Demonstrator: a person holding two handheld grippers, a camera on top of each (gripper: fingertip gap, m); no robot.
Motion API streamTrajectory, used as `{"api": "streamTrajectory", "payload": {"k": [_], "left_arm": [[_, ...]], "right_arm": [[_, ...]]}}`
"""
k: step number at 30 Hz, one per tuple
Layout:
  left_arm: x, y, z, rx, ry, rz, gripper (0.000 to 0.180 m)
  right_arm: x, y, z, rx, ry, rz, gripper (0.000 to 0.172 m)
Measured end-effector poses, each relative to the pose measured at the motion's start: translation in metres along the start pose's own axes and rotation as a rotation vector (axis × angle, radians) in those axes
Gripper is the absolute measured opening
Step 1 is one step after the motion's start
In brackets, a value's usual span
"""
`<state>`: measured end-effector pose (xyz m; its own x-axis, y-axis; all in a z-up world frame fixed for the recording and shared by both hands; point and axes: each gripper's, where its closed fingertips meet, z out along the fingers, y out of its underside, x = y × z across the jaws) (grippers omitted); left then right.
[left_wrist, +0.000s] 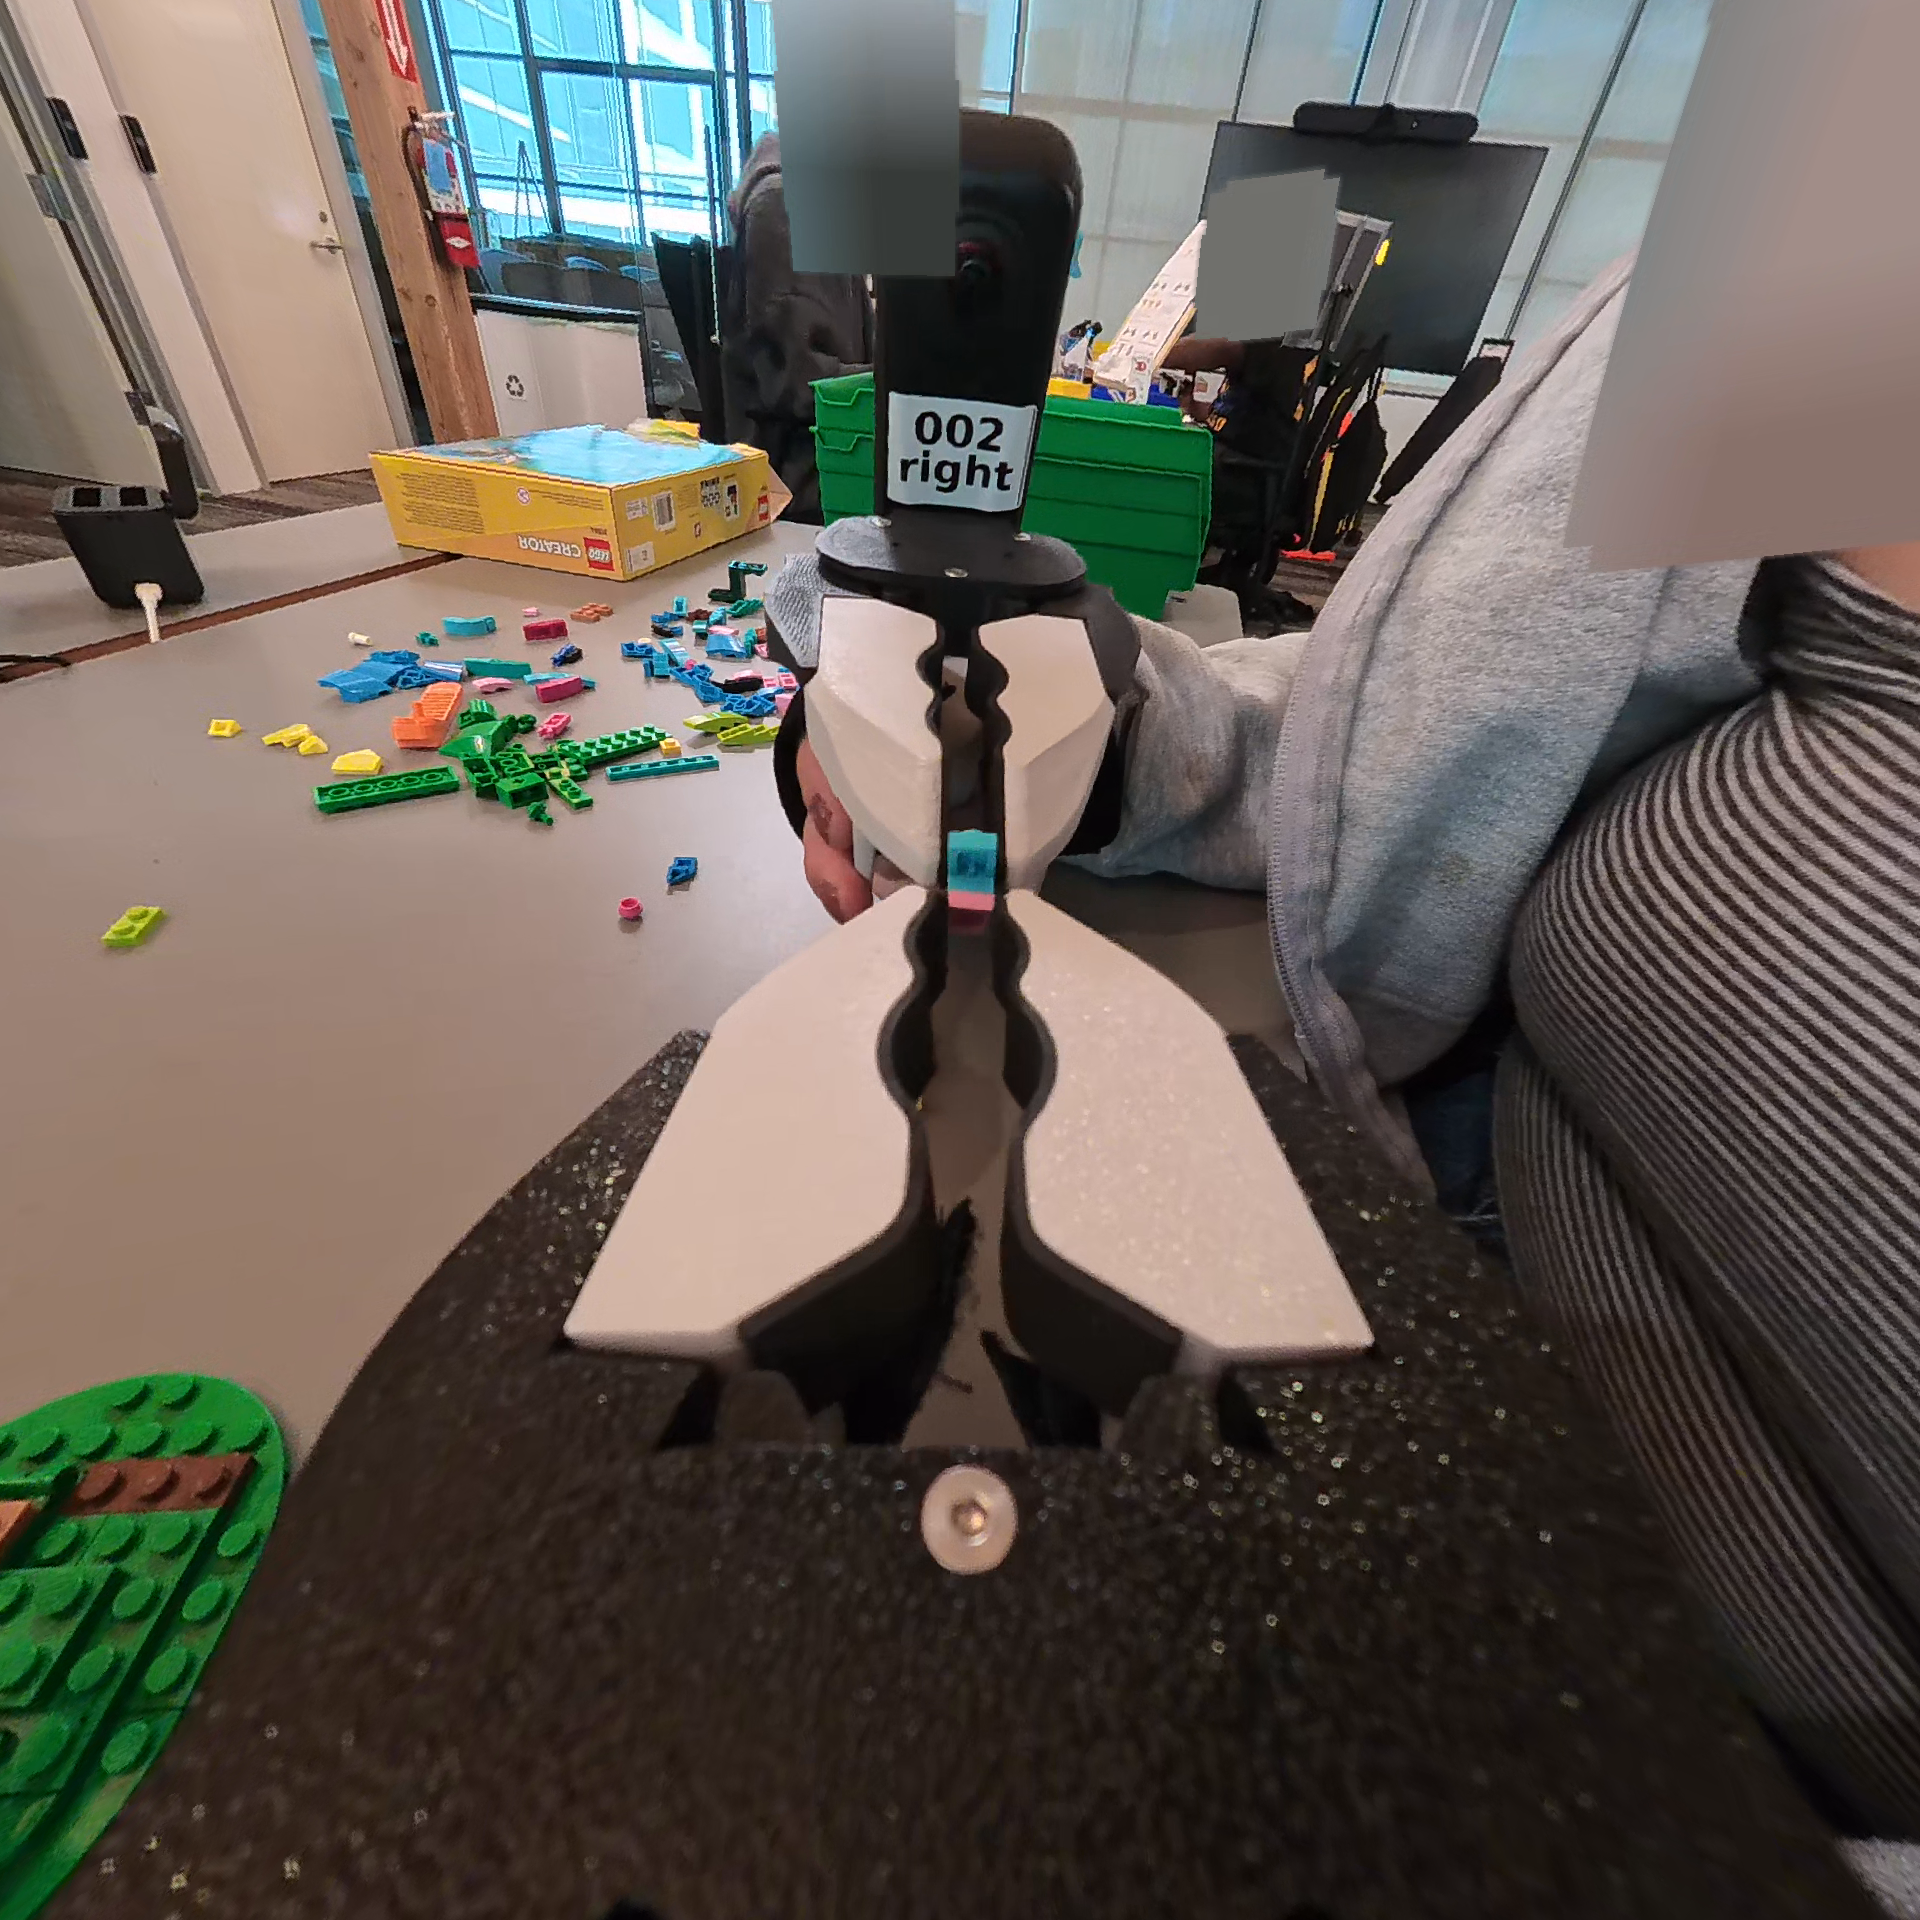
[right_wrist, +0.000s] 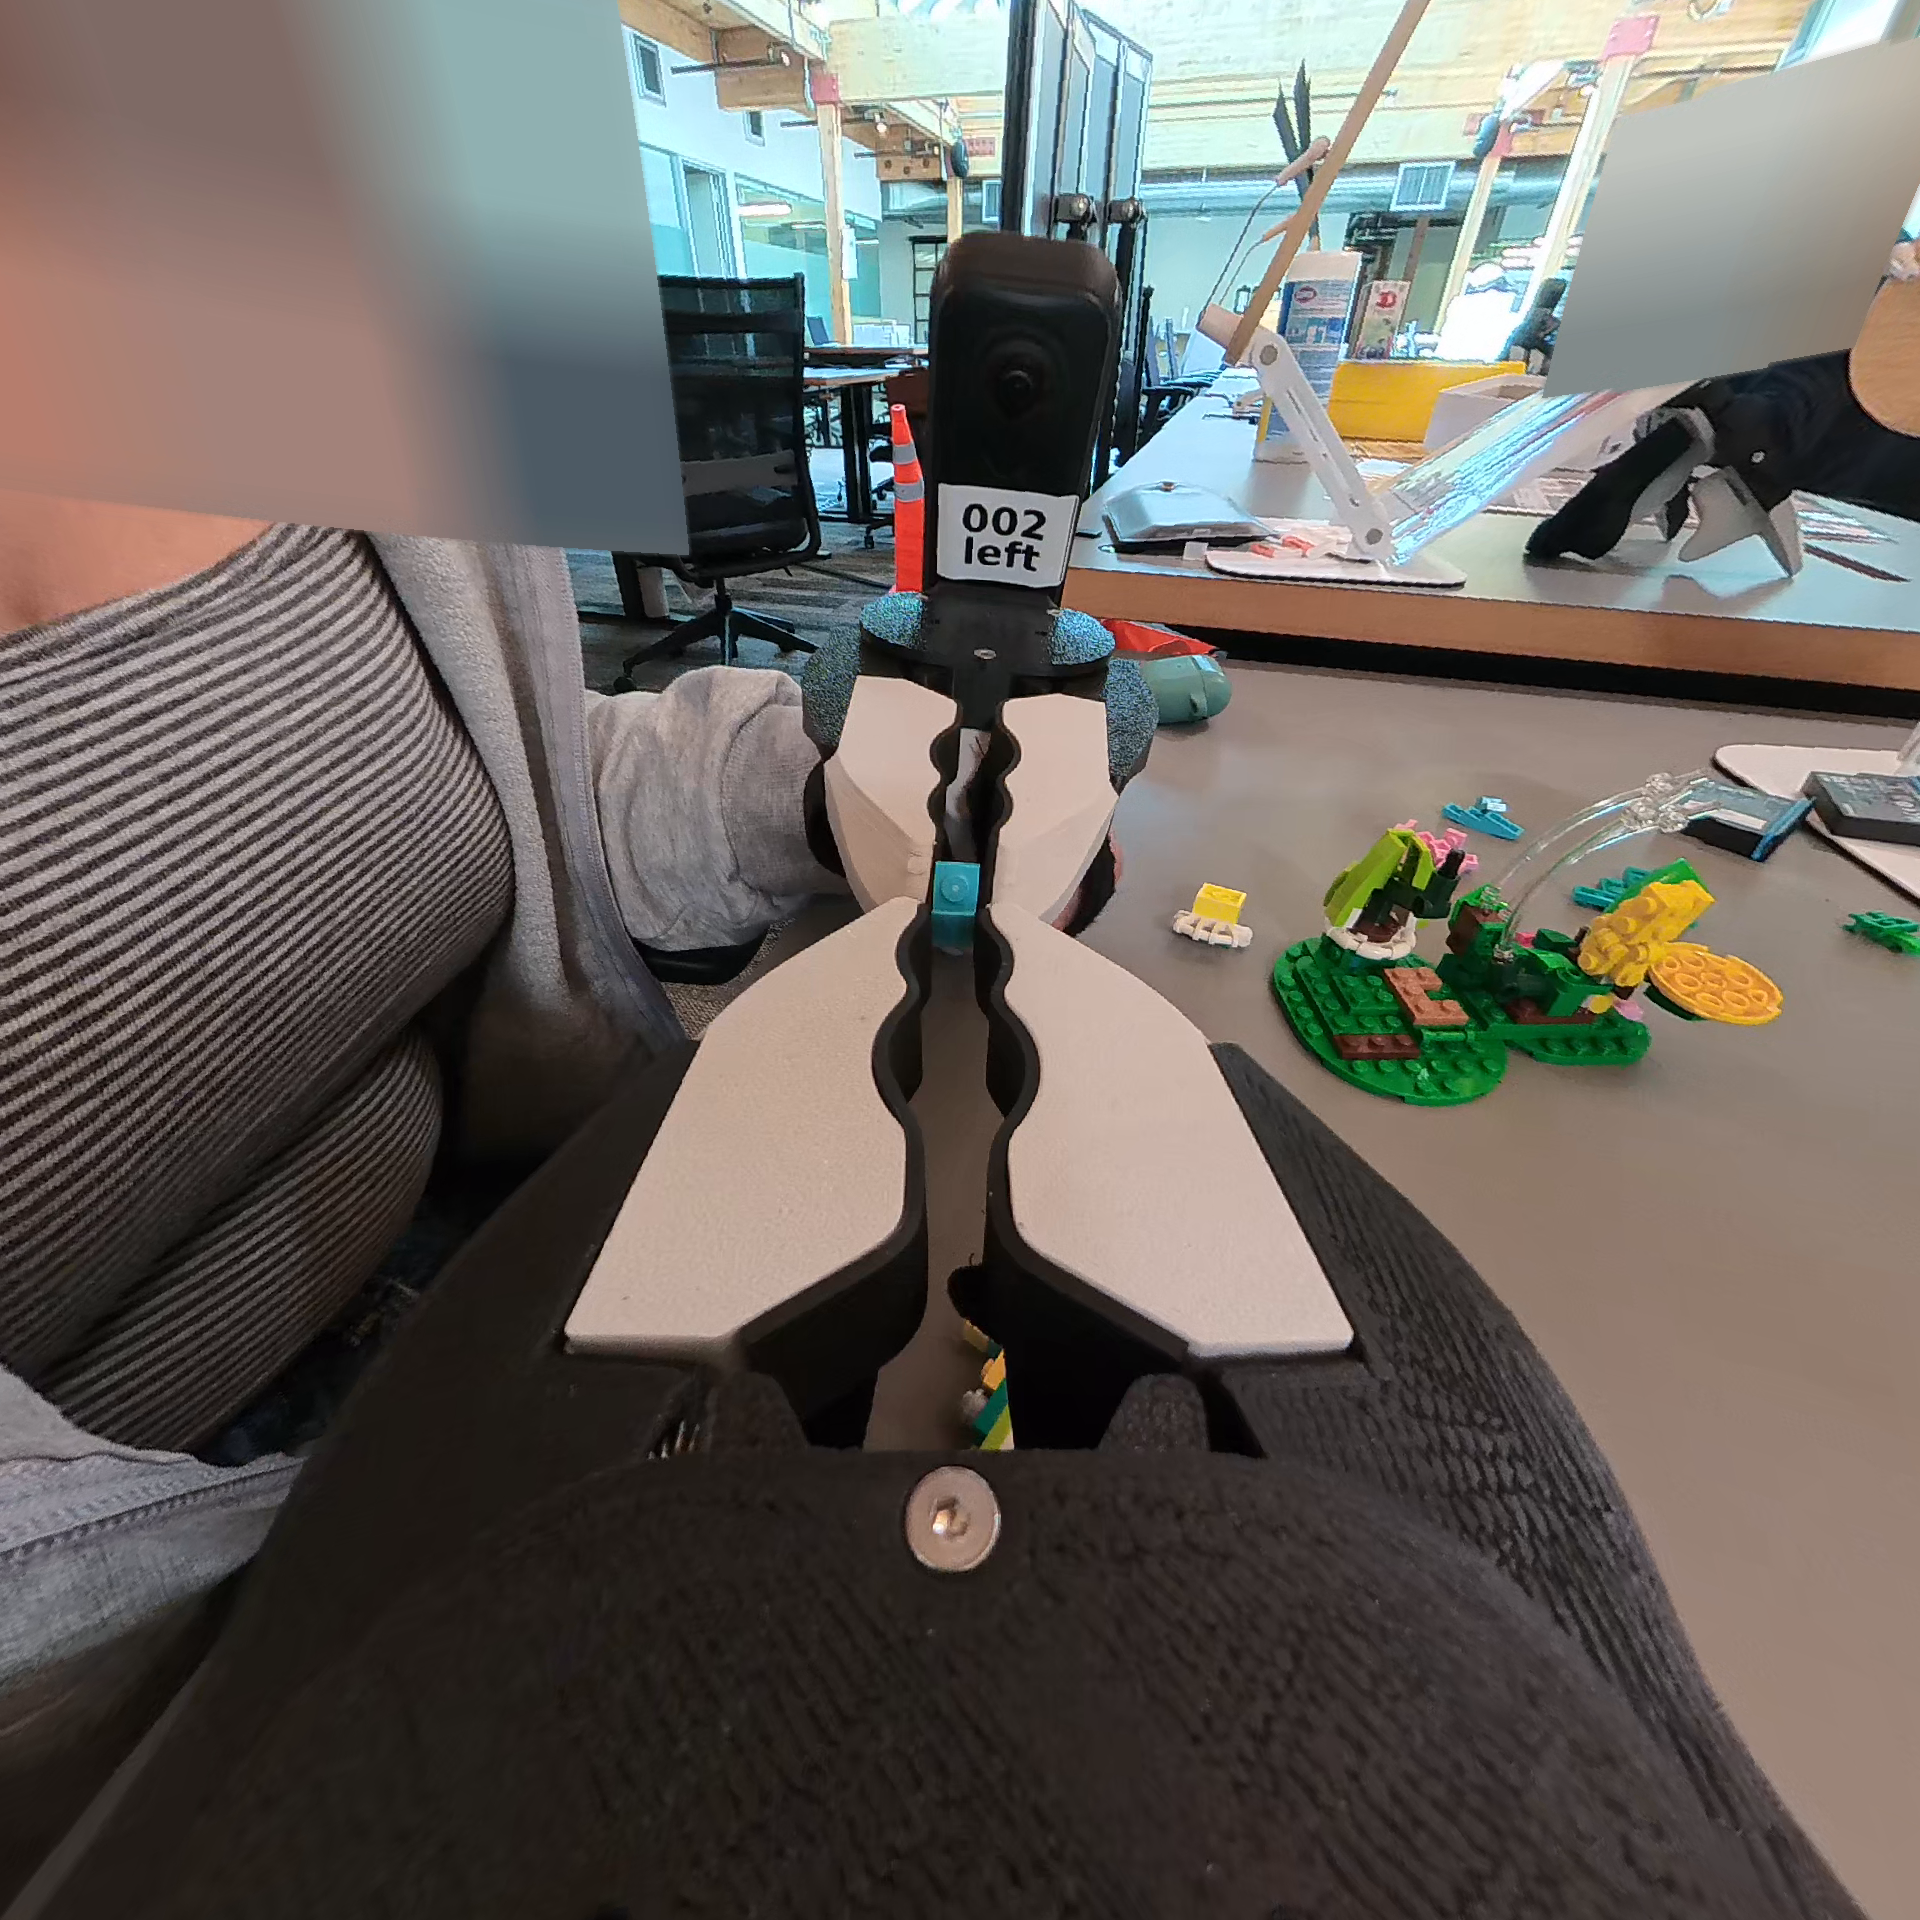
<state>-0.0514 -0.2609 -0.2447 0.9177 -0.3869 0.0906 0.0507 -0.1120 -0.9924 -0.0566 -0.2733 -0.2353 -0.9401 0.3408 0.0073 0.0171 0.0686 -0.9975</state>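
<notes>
My two grippers meet tip to tip above the grey table (left_wrist: 364, 1039), with a small stack of two bricks between them. In the left wrist view my left gripper (left_wrist: 971, 920) is shut on the pink brick (left_wrist: 971, 912). The teal brick (left_wrist: 974, 860) sits against the pink one, between the fingers of my right gripper (left_wrist: 974, 862) facing me. In the right wrist view my right gripper (right_wrist: 954, 930) is shut on the teal brick (right_wrist: 954, 904), and the left gripper (right_wrist: 956, 883) stands just behind it. The pink brick is hidden in this view.
Loose coloured bricks (left_wrist: 540, 717) lie spread on the table, with a yellow box (left_wrist: 582, 499) and green bins (left_wrist: 1122, 488) behind. A green baseplate build (right_wrist: 1455, 997) stands to the right, with a small yellow and white piece (right_wrist: 1214, 912) near it. A person's striped shirt (right_wrist: 208, 883) is close by. Only a small space, under 4 cm, lies between the two pairs of fingers. Both grippers' tips are roughly 20 centimeters from the green baseplate build (right_wrist: 1455, 997).
</notes>
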Motion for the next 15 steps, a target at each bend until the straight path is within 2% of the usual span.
{"api": "streamTrajectory", "payload": {"k": [6,9,15], "left_arm": [[0.0,0.009,0.005,-0.072,-0.033,0.077,0.008],[-0.002,0.007,0.005,-0.062,-0.048,0.098,0.008],[0.02,0.001,0.005,-0.004,0.11,0.073,0.008]], "right_arm": [[0.0,0.005,0.0,-0.026,0.008,-0.017,0.007],[0.002,0.004,0.0,-0.052,0.016,-0.001,0.006],[-0.016,-0.005,-0.004,0.0,-0.145,0.114,0.006]]}}
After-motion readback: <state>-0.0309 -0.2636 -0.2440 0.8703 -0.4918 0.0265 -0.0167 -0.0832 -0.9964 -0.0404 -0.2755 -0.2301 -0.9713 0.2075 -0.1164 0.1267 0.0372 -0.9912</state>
